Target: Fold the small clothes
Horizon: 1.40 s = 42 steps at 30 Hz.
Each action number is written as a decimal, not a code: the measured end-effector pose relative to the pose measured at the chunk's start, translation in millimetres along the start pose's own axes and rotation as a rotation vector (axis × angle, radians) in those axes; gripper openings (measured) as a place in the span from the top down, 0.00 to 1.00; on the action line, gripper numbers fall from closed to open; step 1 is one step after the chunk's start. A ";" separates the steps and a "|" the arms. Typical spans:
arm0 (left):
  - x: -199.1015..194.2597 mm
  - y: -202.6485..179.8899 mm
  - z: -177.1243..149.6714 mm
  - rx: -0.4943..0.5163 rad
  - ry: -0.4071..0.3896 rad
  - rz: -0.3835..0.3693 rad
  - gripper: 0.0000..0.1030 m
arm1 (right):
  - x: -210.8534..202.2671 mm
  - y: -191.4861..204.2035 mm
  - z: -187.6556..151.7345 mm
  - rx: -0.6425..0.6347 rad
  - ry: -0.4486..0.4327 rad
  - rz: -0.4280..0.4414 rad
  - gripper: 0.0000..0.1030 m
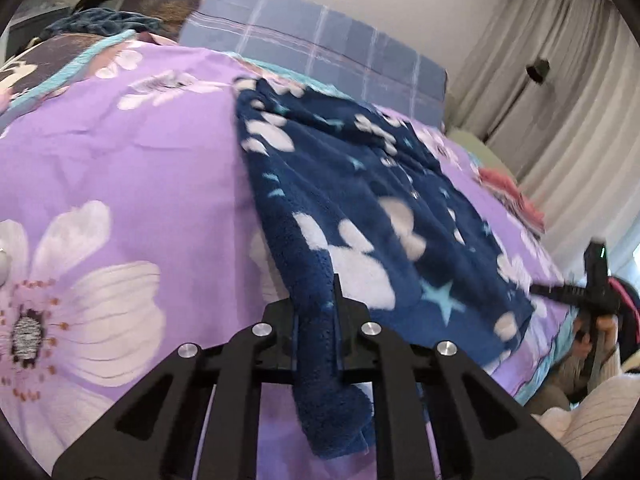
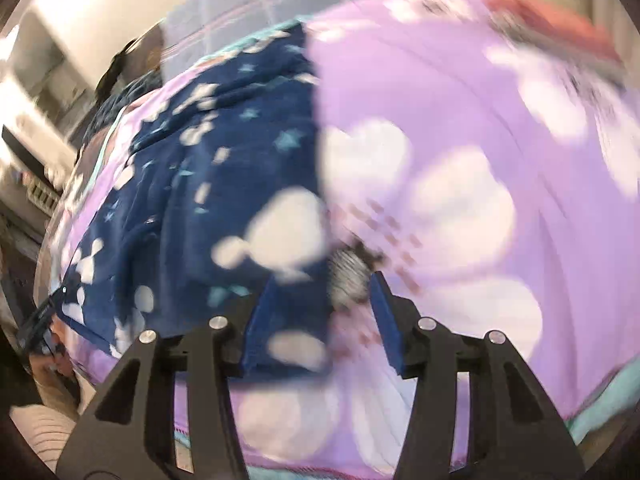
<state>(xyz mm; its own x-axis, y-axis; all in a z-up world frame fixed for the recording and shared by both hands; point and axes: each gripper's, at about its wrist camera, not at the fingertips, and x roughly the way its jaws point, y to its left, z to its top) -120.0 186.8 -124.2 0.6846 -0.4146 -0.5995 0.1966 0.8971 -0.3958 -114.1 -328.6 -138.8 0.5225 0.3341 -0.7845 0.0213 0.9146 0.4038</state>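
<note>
A navy fleece garment (image 1: 360,208) with white blobs and pale blue stars lies spread on a purple flowered bedsheet (image 1: 120,152). My left gripper (image 1: 316,312) is shut on the garment's near left edge, and a fold of fleece hangs down between its fingers. In the same view my right gripper (image 1: 596,292) shows small at the garment's far right corner. The right wrist view is blurred. There my right gripper (image 2: 320,308) stands open, its blue pads (image 2: 384,320) wide apart over a corner of the garment (image 2: 208,184) and the sheet (image 2: 460,128); neither pad presses on the cloth.
A blue plaid pillow (image 1: 320,40) lies at the head of the bed. A pink and coral pile of cloth (image 1: 512,196) sits near the bed's right edge, with pale curtains (image 1: 560,80) behind. A dark blue knit (image 1: 104,22) lies at the back left. A cream striped sleeve (image 1: 592,420) is at the lower right.
</note>
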 end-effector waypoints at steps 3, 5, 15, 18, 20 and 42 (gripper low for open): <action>0.5 6.1 -1.5 -0.025 0.004 -0.020 0.88 | 11.5 -14.2 -3.2 0.025 0.026 0.096 0.50; 10.5 5.4 -5.6 -0.031 0.050 -0.009 0.83 | 17.9 -17.0 -3.0 0.036 0.044 0.151 0.50; 11.9 5.6 -33.0 -0.081 0.102 -0.007 0.35 | 27.4 -5.6 -11.7 0.037 0.093 0.266 0.48; 19.6 2.1 -29.3 -0.077 0.103 -0.046 0.35 | 37.0 -0.2 -5.4 0.034 0.085 0.328 0.45; 23.3 0.8 -27.6 -0.090 0.108 -0.077 0.56 | 41.2 7.5 -2.2 0.010 0.084 0.328 0.45; -151.0 -99.0 62.3 0.186 -0.562 -0.283 1.00 | -156.2 53.1 14.5 -0.202 -0.430 0.518 0.89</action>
<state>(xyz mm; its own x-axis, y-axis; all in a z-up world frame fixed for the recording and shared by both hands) -199.1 170.1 48.9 0.8413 -0.5403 -0.0149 0.5065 0.7977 -0.3272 -182.2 -335.5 12.0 0.7139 0.6569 -0.2424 -0.4584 0.7002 0.5474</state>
